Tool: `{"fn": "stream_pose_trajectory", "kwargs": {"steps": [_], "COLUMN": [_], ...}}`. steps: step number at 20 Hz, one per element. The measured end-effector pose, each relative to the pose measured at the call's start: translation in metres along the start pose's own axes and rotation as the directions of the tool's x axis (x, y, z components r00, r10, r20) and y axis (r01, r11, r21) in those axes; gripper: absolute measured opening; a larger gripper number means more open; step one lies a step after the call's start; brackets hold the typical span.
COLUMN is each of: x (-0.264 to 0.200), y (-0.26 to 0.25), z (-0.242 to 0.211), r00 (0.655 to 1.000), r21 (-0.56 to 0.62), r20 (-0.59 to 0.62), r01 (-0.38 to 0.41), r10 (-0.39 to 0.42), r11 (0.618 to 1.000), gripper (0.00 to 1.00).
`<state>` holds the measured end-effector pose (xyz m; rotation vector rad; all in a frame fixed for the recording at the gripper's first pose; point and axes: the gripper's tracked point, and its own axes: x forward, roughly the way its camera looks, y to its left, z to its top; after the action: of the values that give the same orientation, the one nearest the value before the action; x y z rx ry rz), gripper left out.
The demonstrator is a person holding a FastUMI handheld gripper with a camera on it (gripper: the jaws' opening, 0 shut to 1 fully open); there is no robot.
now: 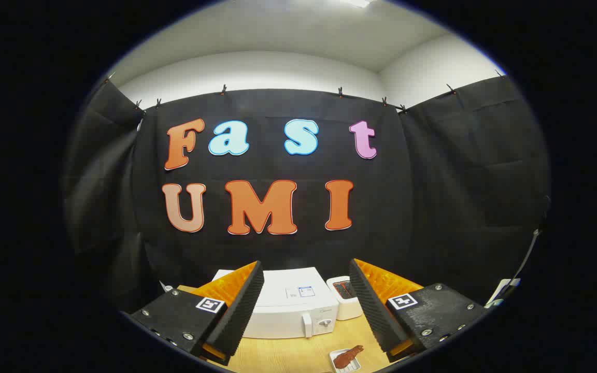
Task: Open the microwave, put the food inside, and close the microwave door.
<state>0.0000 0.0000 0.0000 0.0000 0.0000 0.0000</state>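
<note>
A white microwave (290, 305) stands on the wooden table (283, 355) beyond my fingers, its door shut and its handle (307, 325) at the front right. A small white tray (344, 359) with a brown piece of food (349, 355) lies on the table in front of the microwave's right side, close to my right finger. My gripper (304, 303) hovers high above the table, open wide, with nothing between the fingers.
A white container (346, 300) with dark contents stands just to the right of the microwave. Black cloth walls close in the booth behind and at both sides. A thin pole (529, 254) leans at the far right.
</note>
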Motion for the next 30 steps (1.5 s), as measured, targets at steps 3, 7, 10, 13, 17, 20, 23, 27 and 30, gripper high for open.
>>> {"fn": "stream_pose_trajectory", "kwargs": {"steps": [3, 7, 10, 13, 17, 20, 23, 27, 30], "x": [0.008, 0.017, 0.021, 0.021, 0.02, 0.021, 0.021, 0.029, 0.041], "y": [-0.003, -0.008, -0.013, -0.013, -0.012, -0.015, -0.012, -0.016, -0.012], "z": [-0.003, -0.006, -0.011, -0.015, -0.019, -0.032, -0.05, -0.087, -0.124], "r00": [0.999, 0.998, 0.997, 0.996, 0.995, 0.994, 0.992, 0.992, 0.985], "r21": [-0.03, -0.052, -0.041, -0.029, -0.021, -0.014, -0.026, -0.073, -0.051], "r20": [0.002, 0.0, -0.011, -0.015, -0.014, -0.034, -0.057, -0.083, -0.13], "r01": [-0.034, -0.064, -0.073, -0.084, -0.099, -0.102, -0.11, -0.101, -0.121], "r10": [0.034, 0.064, 0.072, 0.083, 0.099, 0.101, 0.108, 0.095, 0.114], "r11": [0.999, 0.997, 0.997, 0.996, 0.995, 0.995, 0.994, 0.992, 0.991], "gripper": [0.99, 0.99, 0.99, 0.99, 0.99, 0.99, 0.99, 0.99, 0.99]}}
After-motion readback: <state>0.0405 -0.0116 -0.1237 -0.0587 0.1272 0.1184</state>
